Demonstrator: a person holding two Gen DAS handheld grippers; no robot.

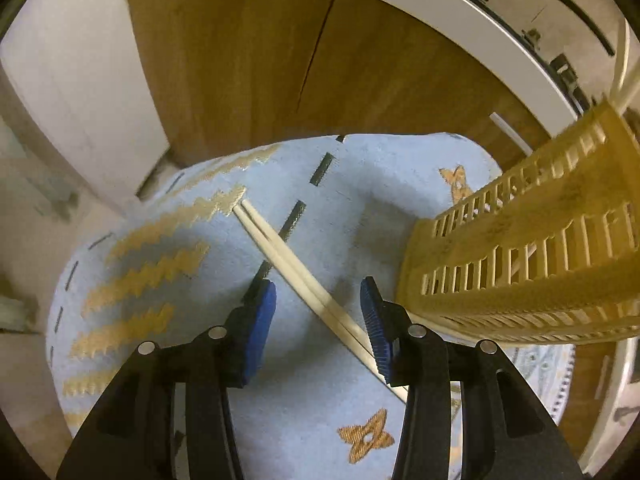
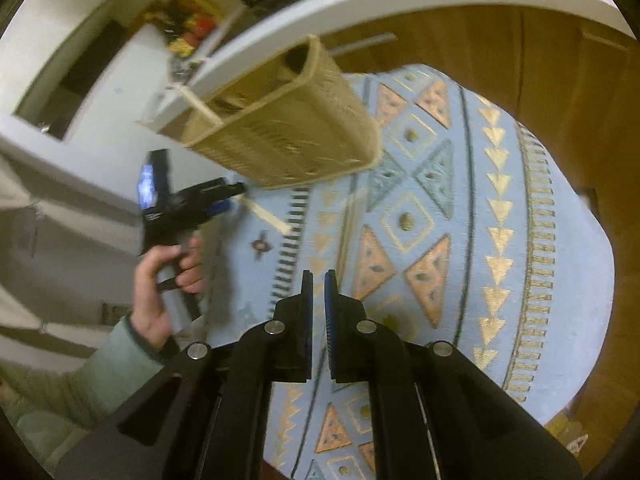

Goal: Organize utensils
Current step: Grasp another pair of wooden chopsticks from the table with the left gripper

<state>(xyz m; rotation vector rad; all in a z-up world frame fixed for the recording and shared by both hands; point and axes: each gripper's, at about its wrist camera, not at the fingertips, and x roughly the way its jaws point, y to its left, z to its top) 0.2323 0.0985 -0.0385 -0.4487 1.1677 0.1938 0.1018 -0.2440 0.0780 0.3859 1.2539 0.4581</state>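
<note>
A pair of pale wooden chopsticks (image 1: 288,260) lies side by side on the blue patterned cloth (image 1: 224,360) that covers the table, running diagonally, their near ends passing just by the right-hand blue pad (image 1: 378,328). The left gripper (image 1: 318,300) points steeply down over them with its jaws roughly half open and straddling the sticks; nothing is pinched, and the pads do not appear to press on the wood. That stance looks like the set-up for a pick: one pad on either side, so that closing would gather both sticks together.

Just beside the chopsticks, to the right in the left wrist view, stands a tall yellow slotted utensil holder (image 1: 532,248), a pale stick or two already rising from its top. It is the likely destination, which would explain working so close to it.

From the right wrist view, the holder (image 2: 288,128) leans into frame above the cloth, and a hand (image 2: 160,280) in a grey-green sleeve (image 2: 80,380) grips the left tool's handle. The right gripper (image 2: 319,280) hangs over a bare stretch of cloth with its jaws all but shut and empty, seemingly waiting its turn. Wooden cabinet doors (image 1: 280,60) close the background.
</note>
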